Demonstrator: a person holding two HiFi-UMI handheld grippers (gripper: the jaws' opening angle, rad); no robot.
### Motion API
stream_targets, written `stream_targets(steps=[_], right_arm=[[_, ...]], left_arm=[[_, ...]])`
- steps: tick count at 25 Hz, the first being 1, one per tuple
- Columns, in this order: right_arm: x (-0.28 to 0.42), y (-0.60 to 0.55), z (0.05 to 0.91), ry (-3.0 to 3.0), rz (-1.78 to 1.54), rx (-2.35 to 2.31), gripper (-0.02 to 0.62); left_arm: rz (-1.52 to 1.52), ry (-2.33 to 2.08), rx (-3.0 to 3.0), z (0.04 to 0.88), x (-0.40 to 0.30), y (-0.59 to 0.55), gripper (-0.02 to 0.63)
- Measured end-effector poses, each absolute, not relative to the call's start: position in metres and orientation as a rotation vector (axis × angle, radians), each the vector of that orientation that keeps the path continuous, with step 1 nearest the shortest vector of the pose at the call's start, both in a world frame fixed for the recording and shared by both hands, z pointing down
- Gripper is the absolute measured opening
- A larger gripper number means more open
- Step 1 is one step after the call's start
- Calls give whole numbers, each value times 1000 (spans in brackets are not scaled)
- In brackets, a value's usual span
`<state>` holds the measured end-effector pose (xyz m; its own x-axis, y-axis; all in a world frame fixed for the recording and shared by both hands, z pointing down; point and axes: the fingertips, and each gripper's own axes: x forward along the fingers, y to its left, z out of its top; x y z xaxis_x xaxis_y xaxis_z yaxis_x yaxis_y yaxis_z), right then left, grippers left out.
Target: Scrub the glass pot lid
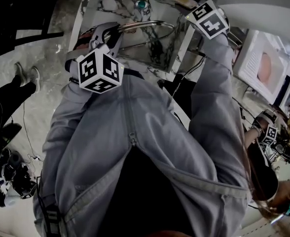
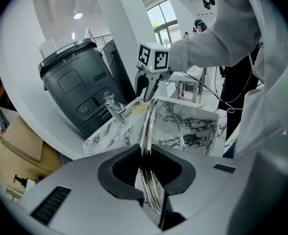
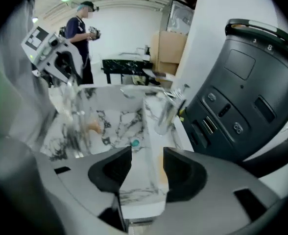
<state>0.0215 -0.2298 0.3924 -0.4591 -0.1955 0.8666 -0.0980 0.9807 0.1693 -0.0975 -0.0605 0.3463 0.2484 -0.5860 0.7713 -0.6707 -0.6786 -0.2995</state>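
Left hand-held gripper (image 2: 145,169) tight on glass lid (image 2: 148,125), clearest in its view; right hand-held gripper (image 3: 147,168) wide, empty.

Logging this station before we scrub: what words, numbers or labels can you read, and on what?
"8": near the top of the dark grey machine; a small mark beside it is too small to read.
Marker cubes: square patterns only, no words.
Nothing else is readable.

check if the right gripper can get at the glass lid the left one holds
Probably yes: the right gripper hangs open and empty just past the far rim of the glass lid, nothing between them; the left gripper clamps its near rim.
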Motion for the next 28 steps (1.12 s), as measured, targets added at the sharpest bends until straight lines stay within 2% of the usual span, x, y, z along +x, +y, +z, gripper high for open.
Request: stream_targets(steps=[5, 17, 24, 28], right_arm=[[-13, -135, 337, -2215, -63, -117, 176], [-13, -68, 296, -2217, -24, -269, 190], [-26, -30, 352, -2050, -55, -381, 215], [-38, -26, 376, -2009, -214, -321, 212]], left_arm=[[1443, -1200, 2439, 345, -95, -51, 69], [1531, -1110, 2538, 337, -85, -25, 69], [1540, -1072, 2558, 336, -84, -18, 69], [1541, -1046, 2561, 337, -82, -13, 69]])
